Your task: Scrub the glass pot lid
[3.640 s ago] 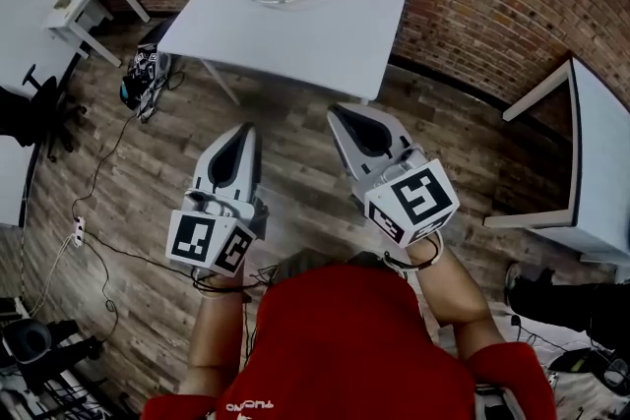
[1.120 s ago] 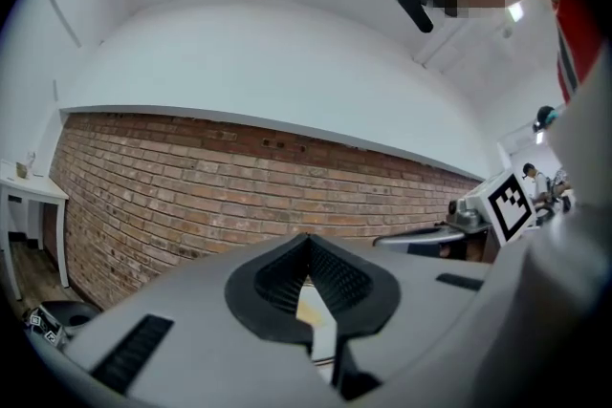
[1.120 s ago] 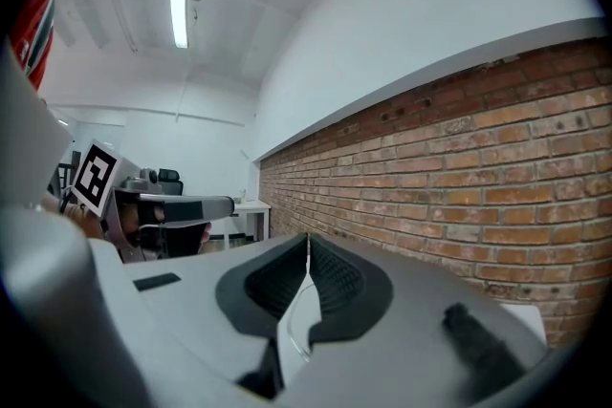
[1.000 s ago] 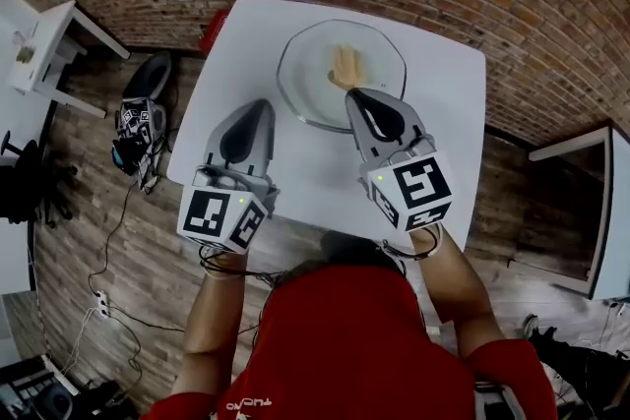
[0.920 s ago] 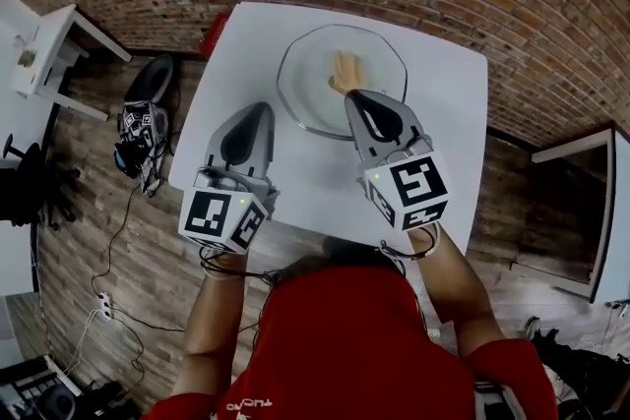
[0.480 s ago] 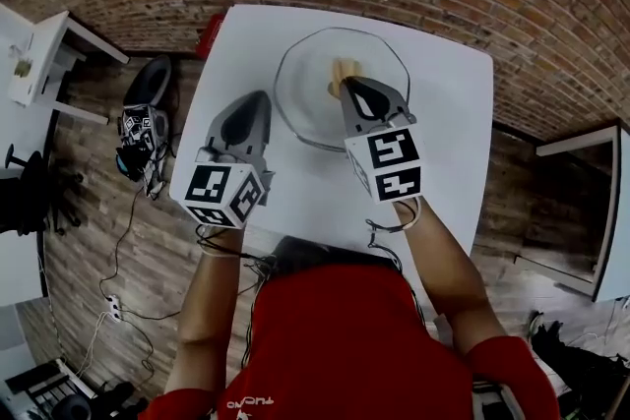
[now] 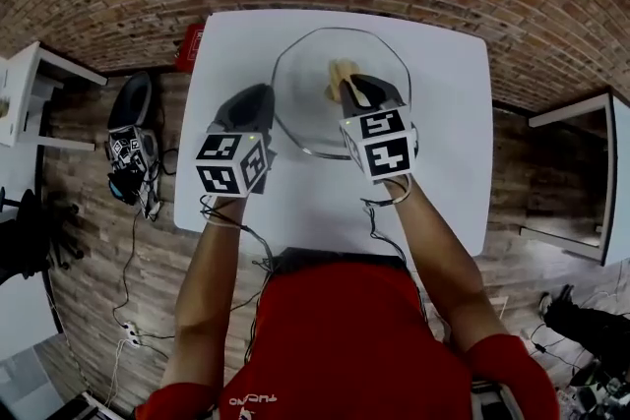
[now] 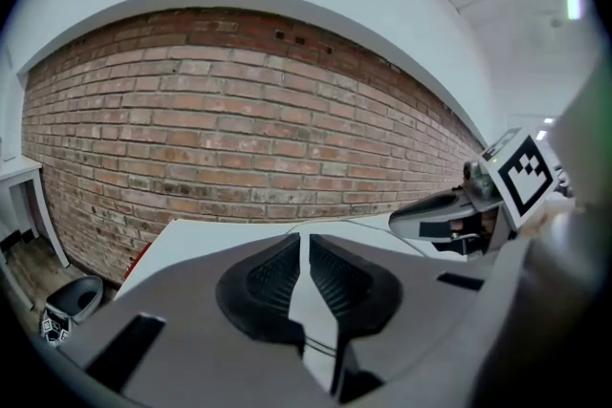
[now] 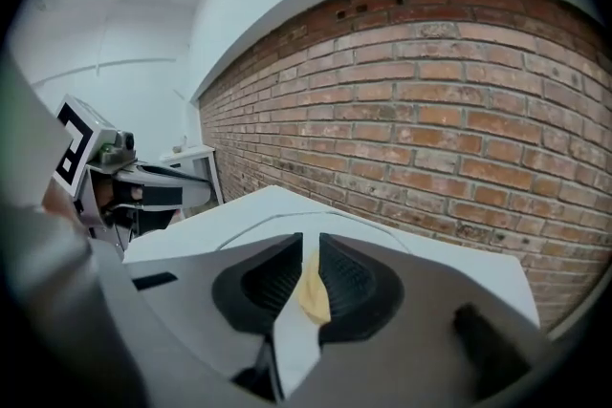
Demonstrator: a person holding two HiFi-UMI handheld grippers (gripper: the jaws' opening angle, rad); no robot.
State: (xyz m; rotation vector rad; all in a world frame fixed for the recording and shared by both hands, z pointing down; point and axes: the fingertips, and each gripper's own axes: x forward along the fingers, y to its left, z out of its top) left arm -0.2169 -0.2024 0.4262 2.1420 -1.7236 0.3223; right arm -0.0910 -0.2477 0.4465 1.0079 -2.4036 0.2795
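Left tongs point(image 7: 258, 95) and right tongs point(image 7: 352, 86) both closed, empty. Sponge point(image 7: 338, 71) on glass lid point(image 7: 300, 108), just ahead of right tongs, near the far edge of the bench point(image 7: 443, 113).

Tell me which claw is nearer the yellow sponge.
Right. The right claw is over the glass lid, its tip just short of the yellow sponge; the left claw sits at the lid's left rim.

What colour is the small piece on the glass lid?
Pale yellow; the piece shows best in the right gripper view.

both arms reach forward, left gripper point(image 7: 260, 95) and right gripper point(image 7: 354, 88) tilted downward, jaws closed, empty.
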